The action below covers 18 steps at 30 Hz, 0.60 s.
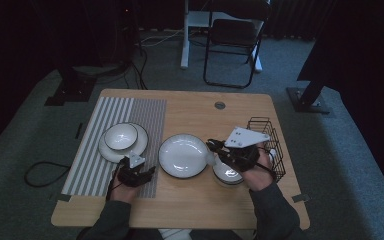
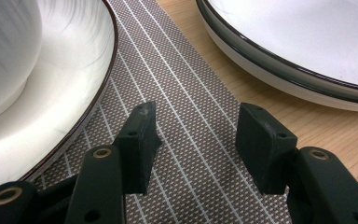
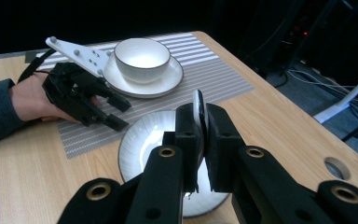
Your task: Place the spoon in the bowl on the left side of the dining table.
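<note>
R tool (image 3: 199, 140) clamped on rim of a plate (image 1: 183, 155), mid bench (image 1: 190, 205), w/ a bowl (image 1: 227, 173) just beside it on the right. L tool (image 2: 193, 140) open, nothing between jaws, resting over striped mat (image 2: 177, 70) near the bowl-on-plate stack (image 1: 122, 140). Wire rack (image 1: 267, 135) at bench's right edge.

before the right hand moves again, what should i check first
1. Right gripper shut on the thin white piece: ok.
2. What the piece is: cannot tell, it shows edge-on.
3. Centre plate by the jaws is bare: ok.
4. Left gripper open, nothing between its jaws, over the placemat: ok.
5. Bowl sits upright on its plate, apart from the left gripper: ok.
</note>
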Available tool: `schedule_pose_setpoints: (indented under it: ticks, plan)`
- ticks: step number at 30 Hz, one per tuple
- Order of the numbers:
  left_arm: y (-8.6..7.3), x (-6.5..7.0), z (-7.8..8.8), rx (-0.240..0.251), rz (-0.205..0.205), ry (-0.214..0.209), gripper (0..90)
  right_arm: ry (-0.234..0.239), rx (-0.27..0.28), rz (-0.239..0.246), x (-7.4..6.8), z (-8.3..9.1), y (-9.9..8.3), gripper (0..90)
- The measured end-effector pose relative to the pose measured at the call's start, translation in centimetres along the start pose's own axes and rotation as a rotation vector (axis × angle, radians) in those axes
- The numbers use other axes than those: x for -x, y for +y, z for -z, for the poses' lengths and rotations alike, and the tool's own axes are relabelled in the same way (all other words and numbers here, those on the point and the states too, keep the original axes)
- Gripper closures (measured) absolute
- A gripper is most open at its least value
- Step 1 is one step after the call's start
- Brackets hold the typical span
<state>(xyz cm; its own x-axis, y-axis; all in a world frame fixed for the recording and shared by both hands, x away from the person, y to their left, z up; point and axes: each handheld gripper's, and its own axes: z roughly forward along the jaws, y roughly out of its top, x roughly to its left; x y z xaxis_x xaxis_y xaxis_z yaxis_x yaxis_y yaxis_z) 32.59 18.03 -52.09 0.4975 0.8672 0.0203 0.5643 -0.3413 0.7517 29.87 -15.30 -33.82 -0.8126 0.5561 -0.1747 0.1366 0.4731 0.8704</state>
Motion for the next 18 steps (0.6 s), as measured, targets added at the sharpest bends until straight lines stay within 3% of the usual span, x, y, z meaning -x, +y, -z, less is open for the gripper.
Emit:
schedule_pose_setpoints:
  ticks: [18]
  plan:
    - [0.0,0.1,0.0,0.000,0.001,-0.003,49.6,0.057,0.025,-0.021,-0.8,-3.4,1.5,84.6]
